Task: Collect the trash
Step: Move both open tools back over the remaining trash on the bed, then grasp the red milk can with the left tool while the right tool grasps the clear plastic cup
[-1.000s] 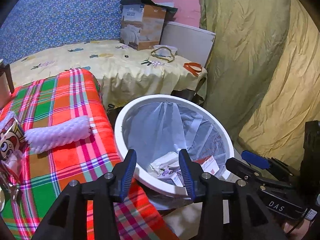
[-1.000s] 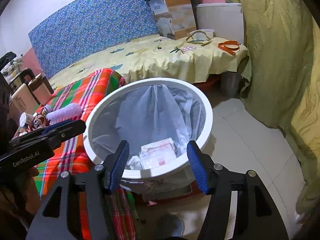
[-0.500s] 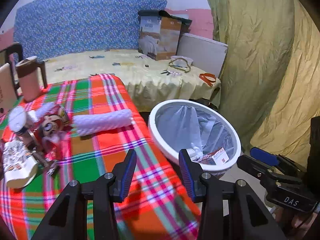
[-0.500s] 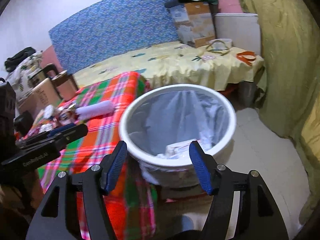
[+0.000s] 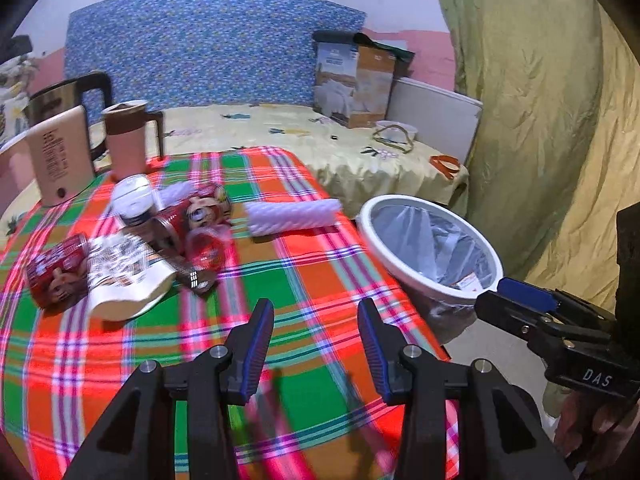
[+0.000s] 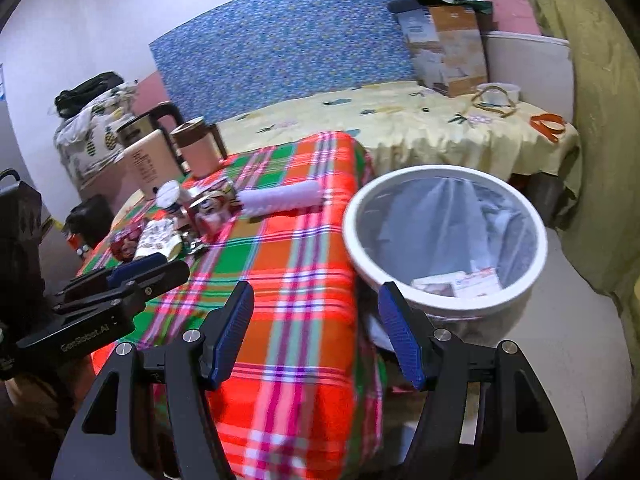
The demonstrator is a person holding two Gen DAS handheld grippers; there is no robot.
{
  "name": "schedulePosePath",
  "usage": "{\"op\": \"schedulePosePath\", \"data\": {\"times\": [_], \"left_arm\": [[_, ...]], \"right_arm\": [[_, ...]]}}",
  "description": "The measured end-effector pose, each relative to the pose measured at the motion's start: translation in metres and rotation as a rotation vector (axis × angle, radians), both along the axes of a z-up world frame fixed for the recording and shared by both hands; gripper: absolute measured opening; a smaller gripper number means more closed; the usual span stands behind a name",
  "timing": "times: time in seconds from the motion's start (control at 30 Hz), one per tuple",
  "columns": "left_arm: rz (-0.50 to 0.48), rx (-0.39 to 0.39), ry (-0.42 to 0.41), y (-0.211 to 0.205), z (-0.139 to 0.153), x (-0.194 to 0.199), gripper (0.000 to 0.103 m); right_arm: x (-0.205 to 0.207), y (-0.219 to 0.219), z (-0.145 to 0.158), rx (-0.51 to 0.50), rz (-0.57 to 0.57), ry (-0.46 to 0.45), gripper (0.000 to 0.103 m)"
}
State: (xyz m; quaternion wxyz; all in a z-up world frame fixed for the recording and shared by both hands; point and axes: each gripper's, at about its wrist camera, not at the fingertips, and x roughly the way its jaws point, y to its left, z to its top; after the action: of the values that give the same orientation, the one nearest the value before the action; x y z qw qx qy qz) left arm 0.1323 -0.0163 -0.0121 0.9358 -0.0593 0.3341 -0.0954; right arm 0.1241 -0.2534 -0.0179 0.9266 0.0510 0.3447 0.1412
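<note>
Left wrist view: left tongs [image 5: 316,344] wide apart, holding nothing, above the plaid surface [image 5: 304,284]. White roll [image 5: 294,216] lying lengthwise across, near the far right edge; wrappers and cans [image 5: 160,236] piled at left. Bare cloth between. White bin [image 5: 430,248] just off the right edge.

Right wrist view: right tongs [image 6: 316,336] just spread wider, nothing between, over the surface's corner. Bin's papers [image 6: 456,282] visible.

Motion blur is smearing the plaid cloth [image 5: 304,288] near the cam; trash pile [image 5: 132,248] labels aren't resolving. Bin [image 6: 444,236] contents partly hiding behind the rim, prob paper scraps.
</note>
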Motion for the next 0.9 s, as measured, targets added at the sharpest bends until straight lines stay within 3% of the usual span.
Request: {"op": "schedulePosePath", "data": {"times": [0.53, 0.9], "left_arm": [[0.159, 0.008, -0.009, 0.088, -0.001, -0.012, 0.044], [0.295, 0.061, -0.051, 0.172, 0.010, 0.009, 0.044]], "right_arm": [[0.014, 0.056, -0.002, 0.019, 0.123, 0.023, 0.063], [0.031, 0.089, -0.007, 0.008, 0.174, 0.055, 0.059]]}}
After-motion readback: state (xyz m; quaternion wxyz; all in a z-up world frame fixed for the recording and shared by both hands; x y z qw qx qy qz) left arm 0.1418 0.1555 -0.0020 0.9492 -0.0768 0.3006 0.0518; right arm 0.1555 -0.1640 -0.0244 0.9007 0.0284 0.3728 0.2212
